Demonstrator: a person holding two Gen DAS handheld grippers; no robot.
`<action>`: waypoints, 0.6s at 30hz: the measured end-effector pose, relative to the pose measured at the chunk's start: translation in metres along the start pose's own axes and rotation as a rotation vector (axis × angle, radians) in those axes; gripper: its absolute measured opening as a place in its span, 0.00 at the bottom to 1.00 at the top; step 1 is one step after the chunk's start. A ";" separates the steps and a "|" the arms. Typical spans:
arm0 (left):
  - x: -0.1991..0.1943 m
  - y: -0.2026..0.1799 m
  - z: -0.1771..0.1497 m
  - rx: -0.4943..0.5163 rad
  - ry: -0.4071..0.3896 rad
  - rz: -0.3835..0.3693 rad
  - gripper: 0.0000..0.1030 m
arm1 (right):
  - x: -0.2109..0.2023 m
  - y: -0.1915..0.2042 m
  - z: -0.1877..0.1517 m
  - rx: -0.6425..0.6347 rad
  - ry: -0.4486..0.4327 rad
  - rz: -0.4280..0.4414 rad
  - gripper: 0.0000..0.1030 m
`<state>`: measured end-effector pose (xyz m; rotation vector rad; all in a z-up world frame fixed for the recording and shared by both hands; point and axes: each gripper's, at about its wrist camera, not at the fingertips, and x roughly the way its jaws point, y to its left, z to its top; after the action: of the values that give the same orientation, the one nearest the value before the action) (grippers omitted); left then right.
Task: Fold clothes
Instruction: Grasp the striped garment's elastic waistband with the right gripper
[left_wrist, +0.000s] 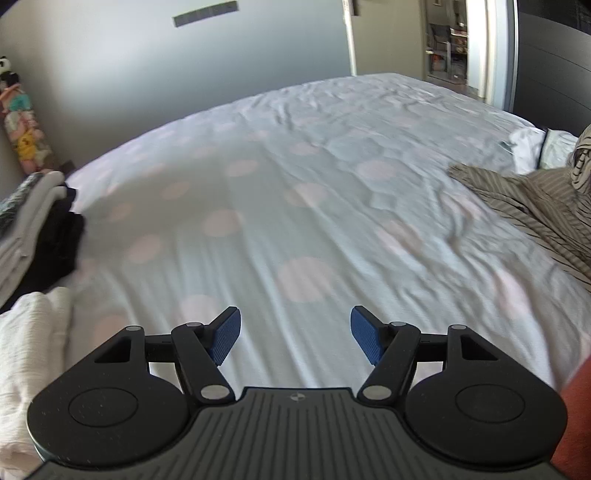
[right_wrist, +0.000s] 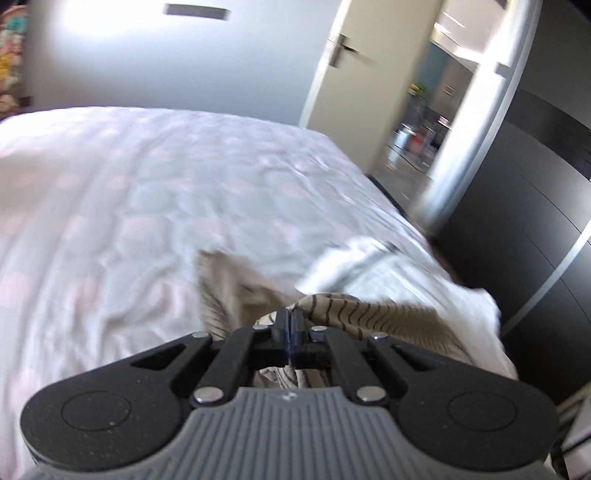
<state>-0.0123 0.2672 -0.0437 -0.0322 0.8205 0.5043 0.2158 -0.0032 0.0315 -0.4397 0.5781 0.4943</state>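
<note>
My left gripper (left_wrist: 295, 334) is open and empty, held above the bed's spotted sheet (left_wrist: 280, 206). A tan striped garment (left_wrist: 532, 206) lies crumpled at the right of the bed in the left wrist view. My right gripper (right_wrist: 291, 325) is shut on a bunched fold of that striped garment (right_wrist: 354, 310), which drapes away to the right and back over the sheet. A white garment (right_wrist: 354, 266) lies just beyond it near the bed's right edge; it also shows in the left wrist view (left_wrist: 535, 147).
A stack of folded clothes, grey and black (left_wrist: 40, 229), sits at the bed's left side, with a white folded cloth (left_wrist: 33, 343) in front of it. A dark wardrobe (right_wrist: 535, 206) and an open doorway (right_wrist: 424, 122) stand beyond the bed's right edge.
</note>
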 end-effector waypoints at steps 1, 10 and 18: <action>0.000 0.009 0.000 -0.019 -0.004 0.014 0.76 | -0.003 0.018 0.009 -0.013 -0.015 0.038 0.01; 0.014 0.087 -0.017 -0.180 0.011 0.082 0.76 | -0.034 0.201 0.044 -0.110 -0.087 0.465 0.01; 0.034 0.105 -0.037 -0.234 0.072 -0.004 0.76 | -0.002 0.303 -0.004 -0.162 0.083 0.588 0.00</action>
<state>-0.0647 0.3654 -0.0757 -0.2689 0.8281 0.5961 0.0452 0.2351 -0.0463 -0.4430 0.7529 1.0946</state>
